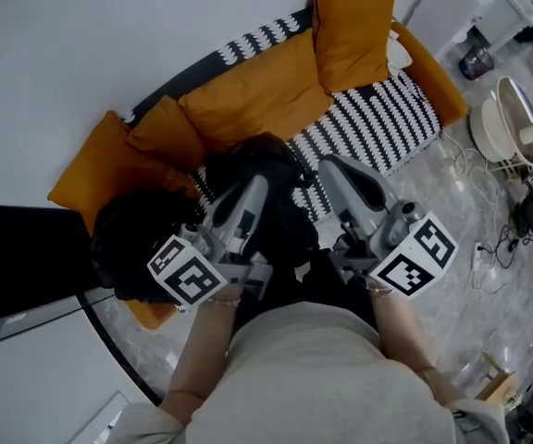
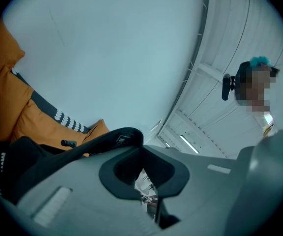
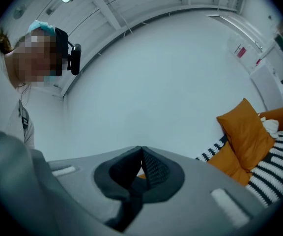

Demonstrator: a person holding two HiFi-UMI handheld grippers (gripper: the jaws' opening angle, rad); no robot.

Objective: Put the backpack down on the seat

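The black backpack hangs in front of me over the near end of the sofa. The sofa's black-and-white striped seat lies just beyond it. My left gripper is shut on a black strap that runs from the backpack's dark body up to the jaw tips. My right gripper is shut too, with a piece of black mesh strap pinched between its jaws. Both grippers tilt upward toward the wall and ceiling. The backpack's lower part is hidden behind the grippers.
Orange cushions line the sofa's back, and one stands at its far end. A black screen leans at the left. A white fan and cables sit on the marble floor to the right.
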